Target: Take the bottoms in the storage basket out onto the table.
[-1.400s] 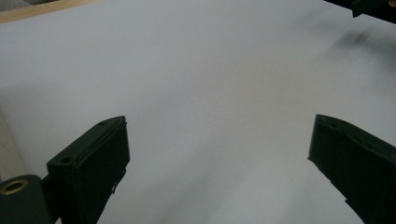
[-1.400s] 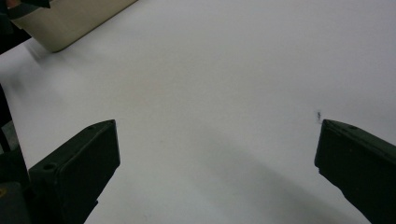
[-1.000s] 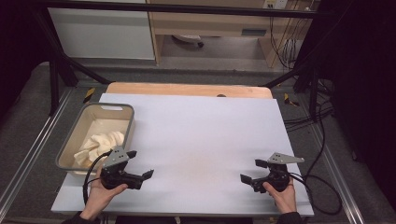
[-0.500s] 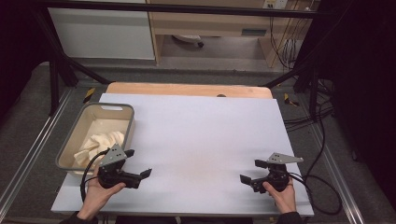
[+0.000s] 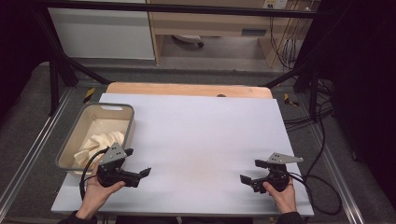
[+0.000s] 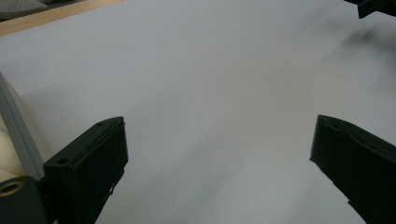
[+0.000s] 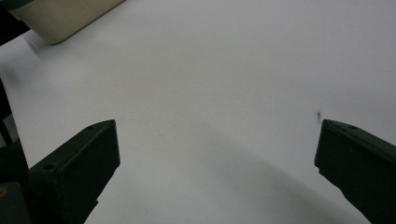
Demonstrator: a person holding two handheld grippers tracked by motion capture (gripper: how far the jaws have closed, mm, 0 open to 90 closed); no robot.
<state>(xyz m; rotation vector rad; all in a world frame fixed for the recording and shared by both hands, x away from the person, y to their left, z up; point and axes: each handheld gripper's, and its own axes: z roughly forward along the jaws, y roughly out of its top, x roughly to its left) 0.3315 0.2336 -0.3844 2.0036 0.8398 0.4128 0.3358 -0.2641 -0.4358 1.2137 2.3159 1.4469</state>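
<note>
Left gripper: the black two-jaw left gripper (image 5: pixel 135 163), held low over the near left of the table, has drifted a little toward the person and toward the bin over the last second; its jaws stand wide apart with nothing between them, bare board showing in the left gripper view.
Right gripper: the black two-jaw right gripper (image 5: pixel 254 171) has kept its place at the near right edge; its jaws are also spread wide and hold nothing.
Cloth: the crumpled cream-white cloth (image 5: pixel 100 142) lies inside the beige plastic bin with a grey rim (image 5: pixel 95 108), in its nearer half, just beside the left gripper; it has not stirred across the three high views.
Bin: it sits at the left edge of the pale lavender-white table board (image 5: pixel 201 135), well apart from the right gripper; its corner shows at the top left of the right gripper view.
Meaning: the shift is small, so I judge that work is only beginning; the left gripper seems to be lining up for the cloth, the nearest thing to it; no grasp has been made yet.
</note>
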